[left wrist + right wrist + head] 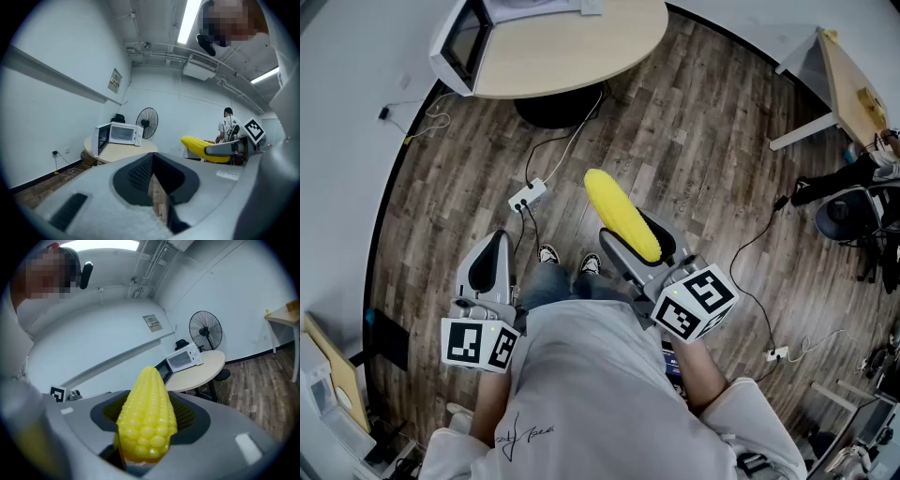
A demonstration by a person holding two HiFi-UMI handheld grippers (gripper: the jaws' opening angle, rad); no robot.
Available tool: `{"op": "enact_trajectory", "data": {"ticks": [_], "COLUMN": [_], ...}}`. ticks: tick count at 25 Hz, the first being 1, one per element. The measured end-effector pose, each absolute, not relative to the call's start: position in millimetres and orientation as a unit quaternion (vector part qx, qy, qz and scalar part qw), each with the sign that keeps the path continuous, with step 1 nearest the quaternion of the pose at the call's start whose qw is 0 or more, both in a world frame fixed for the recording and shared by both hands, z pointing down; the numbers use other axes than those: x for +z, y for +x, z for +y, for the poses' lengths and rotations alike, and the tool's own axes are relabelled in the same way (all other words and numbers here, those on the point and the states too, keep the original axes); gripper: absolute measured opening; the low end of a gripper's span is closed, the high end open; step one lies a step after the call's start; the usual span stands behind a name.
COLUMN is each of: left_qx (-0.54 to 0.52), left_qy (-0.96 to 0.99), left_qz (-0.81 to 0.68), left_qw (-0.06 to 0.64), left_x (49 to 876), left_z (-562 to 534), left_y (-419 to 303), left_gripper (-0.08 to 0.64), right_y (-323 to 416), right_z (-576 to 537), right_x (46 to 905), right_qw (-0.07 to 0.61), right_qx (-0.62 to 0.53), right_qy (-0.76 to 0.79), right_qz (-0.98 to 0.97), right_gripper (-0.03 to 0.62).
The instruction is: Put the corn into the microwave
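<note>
Item: corn (145, 413), one yellow cob with glossy kernels in neat rows, tapering to a blunt tip.
Location: well apart from the microwave (464, 42), carried over the wood floor (712, 122) with its tip towards the microwave.
Microwave: on the round table (600, 47); its door appears to be swung open.
Right gripper (636, 246): jaws spread wide and pressing the cob's thick end from both sides; most of the cob juts out ahead of them.
Left gripper (495, 246): jaws drawn together, nothing between them; equally far from the microwave.
Handling: we judge the cob light and stiff. The bumpy rows should give the pads purchase, but the shiny skin and taper could let it slide forward.
Hold: we favour the thick end, as now, with the cob kept near level.
</note>
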State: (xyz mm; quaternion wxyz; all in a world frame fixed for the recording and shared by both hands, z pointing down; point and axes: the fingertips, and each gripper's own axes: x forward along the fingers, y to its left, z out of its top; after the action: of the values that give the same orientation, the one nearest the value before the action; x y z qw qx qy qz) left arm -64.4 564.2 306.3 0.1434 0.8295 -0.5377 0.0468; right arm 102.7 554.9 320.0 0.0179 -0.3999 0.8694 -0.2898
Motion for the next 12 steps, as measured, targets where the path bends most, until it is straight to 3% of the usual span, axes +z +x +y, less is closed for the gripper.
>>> {"op": "enact_trajectory", "data": {"ticks": [12], "left_qx": [0.050], "left_qy": [0.829], "left_qz": [-0.537], "left_qw": [0.148], "left_x": [311], "left_z": [555], "left_y": [-59], "left_gripper": [-0.011], "right_y": [110], "right_z": [549], "right_x": [311], "right_qw": [0.046], "right_qx": [-0.290], "right_qy": [-0.392], "right_qz": [0.872], "right_gripper": [0.267]}}
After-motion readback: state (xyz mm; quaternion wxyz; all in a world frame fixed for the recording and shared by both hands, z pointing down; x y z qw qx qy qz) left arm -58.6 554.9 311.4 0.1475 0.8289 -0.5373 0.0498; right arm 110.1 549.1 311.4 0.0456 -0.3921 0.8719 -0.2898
